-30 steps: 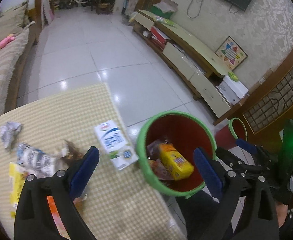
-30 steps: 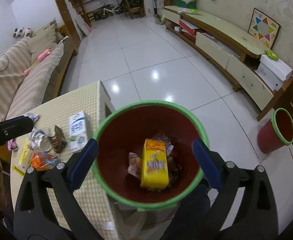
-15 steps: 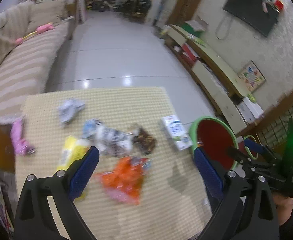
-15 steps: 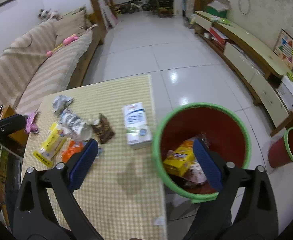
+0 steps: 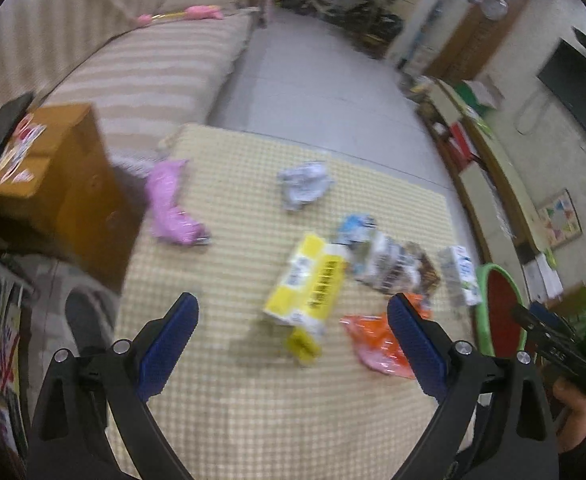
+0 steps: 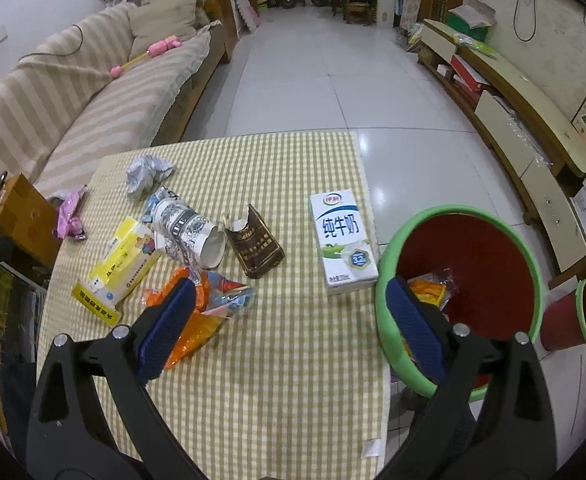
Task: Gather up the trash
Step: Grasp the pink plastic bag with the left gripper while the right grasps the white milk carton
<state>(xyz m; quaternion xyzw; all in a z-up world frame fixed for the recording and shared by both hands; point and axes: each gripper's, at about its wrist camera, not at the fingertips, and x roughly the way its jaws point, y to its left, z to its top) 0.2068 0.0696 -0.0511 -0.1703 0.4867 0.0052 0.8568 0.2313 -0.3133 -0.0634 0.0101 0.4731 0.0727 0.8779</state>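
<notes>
Trash lies on a yellow checked table (image 6: 285,360): a white milk carton (image 6: 343,236), a brown torn packet (image 6: 255,246), a patterned paper cup (image 6: 187,232), a yellow box (image 6: 119,266), an orange wrapper (image 6: 195,320), crumpled paper (image 6: 147,172) and a pink wrapper (image 6: 69,216). A red bin with a green rim (image 6: 459,292) stands at the table's right edge with wrappers inside. My right gripper (image 6: 289,328) is open and empty above the table's front. My left gripper (image 5: 291,348) is open and empty, above the yellow box (image 5: 307,288) and orange wrapper (image 5: 377,344).
A striped sofa (image 6: 73,96) runs along the left. A wooden side cabinet (image 5: 49,172) stands at the table's left end. A low TV bench (image 6: 521,120) lines the right wall, and a smaller red bin (image 6: 573,320) sits on the white tiled floor (image 6: 333,80).
Both grippers have swung left, away from the bin and over the table's trash. The left view now reaches the table's left end; the bin sits at the right edge.
</notes>
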